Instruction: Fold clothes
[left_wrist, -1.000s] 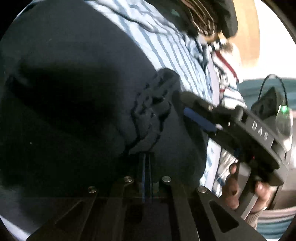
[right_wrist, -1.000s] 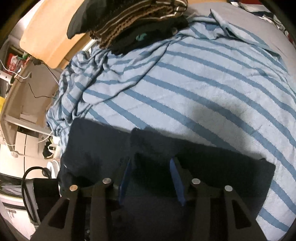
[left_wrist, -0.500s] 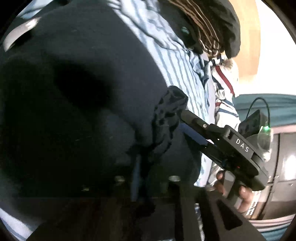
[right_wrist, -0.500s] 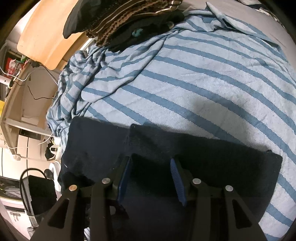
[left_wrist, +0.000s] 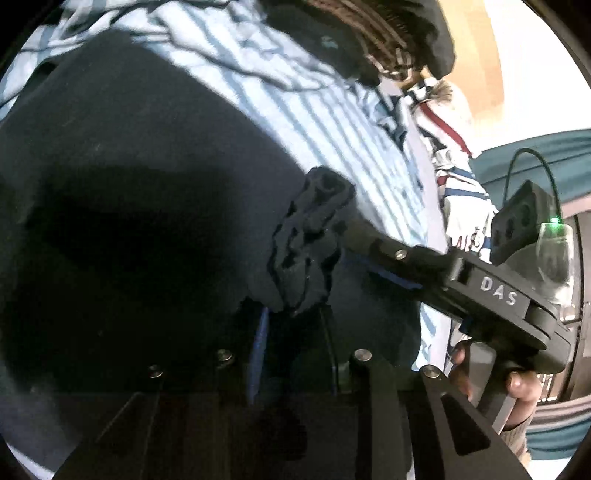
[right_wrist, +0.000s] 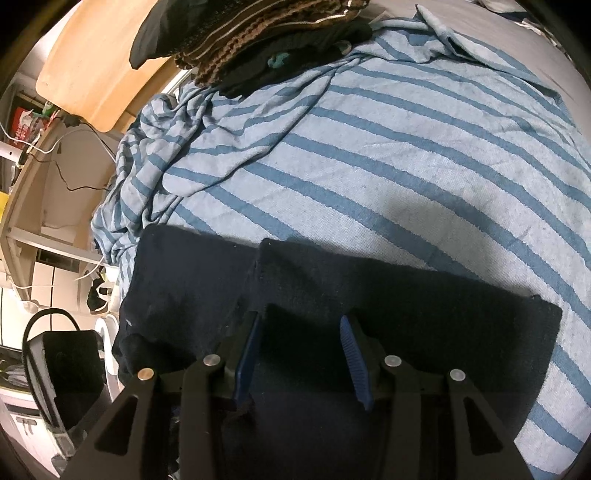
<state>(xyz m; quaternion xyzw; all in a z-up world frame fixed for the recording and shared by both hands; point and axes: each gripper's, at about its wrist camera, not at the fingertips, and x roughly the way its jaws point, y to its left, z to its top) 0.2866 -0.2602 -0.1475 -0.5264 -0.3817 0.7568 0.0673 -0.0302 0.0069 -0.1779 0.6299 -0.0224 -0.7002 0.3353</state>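
L tongs (left_wrist: 295, 325) angled down pinching navy garment (left_wrist: 147, 221); R tongs (right_wrist: 301, 354) steeper, parted.

The dark garment (left_wrist: 147, 206) fills most of the left wrist view, and a deep shadow hides its folds and edges there. The left gripper (left_wrist: 291, 325) is almost lost in this darkness (only 1 blue pad edge shows), so a grip on the cloth cannot be told. In the right wrist view the bottom edge cuts the garment, and the pile of clothes (right_wrist: 255, 40) is cut at the top.
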